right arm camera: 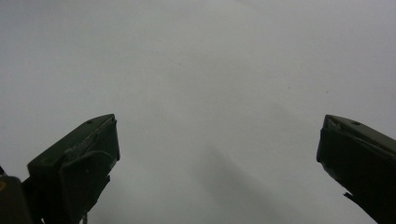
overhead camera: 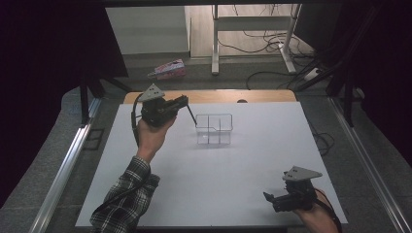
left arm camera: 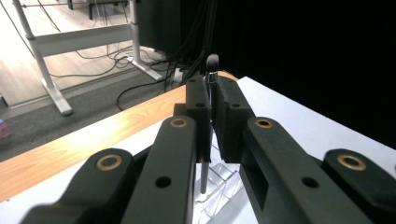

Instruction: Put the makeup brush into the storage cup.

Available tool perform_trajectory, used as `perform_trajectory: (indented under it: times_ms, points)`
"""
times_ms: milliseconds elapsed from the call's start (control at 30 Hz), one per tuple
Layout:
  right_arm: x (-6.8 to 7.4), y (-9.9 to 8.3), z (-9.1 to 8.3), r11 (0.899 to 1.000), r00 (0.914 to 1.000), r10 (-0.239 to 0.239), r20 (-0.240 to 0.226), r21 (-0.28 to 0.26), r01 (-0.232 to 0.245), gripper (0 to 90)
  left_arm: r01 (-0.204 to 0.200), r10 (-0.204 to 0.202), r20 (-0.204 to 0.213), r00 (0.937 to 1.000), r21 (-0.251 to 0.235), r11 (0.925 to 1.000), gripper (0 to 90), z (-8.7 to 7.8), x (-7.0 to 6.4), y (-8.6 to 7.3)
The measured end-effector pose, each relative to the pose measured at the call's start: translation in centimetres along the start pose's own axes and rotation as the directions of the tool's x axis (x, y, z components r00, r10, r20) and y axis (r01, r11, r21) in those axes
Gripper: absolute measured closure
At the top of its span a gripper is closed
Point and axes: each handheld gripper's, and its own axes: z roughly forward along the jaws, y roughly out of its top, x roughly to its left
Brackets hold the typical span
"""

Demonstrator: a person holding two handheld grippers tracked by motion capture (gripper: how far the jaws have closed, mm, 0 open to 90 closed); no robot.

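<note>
High view: left gripper (overhead camera: 183,103) at the far left of the white table (overhead camera: 233,189), jaws clamped on a thin makeup brush (overhead camera: 191,114) slanting down to the clear divided organizer (overhead camera: 214,128); right gripper (overhead camera: 270,198) low at the near right edge; a pink box (overhead camera: 167,69) on the floor beyond. Left gripper view: brush (left arm camera: 209,74) pinched upright, bristles up, handle end over the organizer (left arm camera: 219,186), wooden table edge (left arm camera: 93,135) behind. Right gripper view: jaws spread wide over bare tabletop (right arm camera: 210,93).

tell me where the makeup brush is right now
The makeup brush is clamped in the left gripper at the table's far left, its handle tip just beside the clear organizer.
</note>
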Motion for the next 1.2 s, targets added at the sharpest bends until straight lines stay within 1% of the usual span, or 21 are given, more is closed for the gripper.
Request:
perform_trajectory:
  times_ms: [67, 233, 300, 567, 767, 1033, 1200]
  points:
    - [0.0, -0.1, 0.0, 1.0, 1.0, 0.0, -0.002, 0.001, 0.0, 0.0, 0.005, -0.005, -0.001, 1.0, -0.001, 1.0, 85.6, 0.3, 0.1, 0.0]
    - [0.0, -0.1, 0.1, 1.0, 1.0, -0.006, -0.005, 0.008, 0.006, 0.0, -0.004, 0.004, -0.01, 0.9999, 0.008, 1.0, 85.6, 1.0, 0.0, -0.1]
    - [0.1, -0.1, 0.1, 1.0, 1.0, -0.007, -0.005, 0.01, 0.007, 0.0, 0.0, 0.0, -0.011, 0.9999, 0.009, 1.0, 85.6, 1.3, 0.0, -0.2]
    - [0.1, 0.0, 0.1, 1.0, 0.9999, -0.012, -0.009, 0.01, 0.012, 0.0, -0.005, 0.006, -0.024, 0.9997, 0.031, 0.9995, 85.6, 2.4, 0.0, -0.9]
    - [0.0, -0.1, 0.0, 1.0, 0.9999, -0.01, -0.013, 0.008, 0.011, 0.0, -0.005, 0.006, -0.028, 0.9996, 0.039, 0.9992, 85.6, 2.9, 0.1, -1.4]
    - [0.1, -0.1, 0.1, 1.0, 0.9998, -0.014, -0.015, 0.016, 0.014, 0.0, 0.006, -0.005, -0.027, 0.9996, 0.044, 0.999, 85.5, 3.6, 0.2, -2.2]
    - [0.2, -0.1, 0.2, 1.0, 0.9997, -0.016, -0.018, 0.02, 0.017, 0.0, 0.006, -0.004, -0.033, 0.9994, 0.057, 0.9983, 85.6, 4.2, 0.1, -2.8]
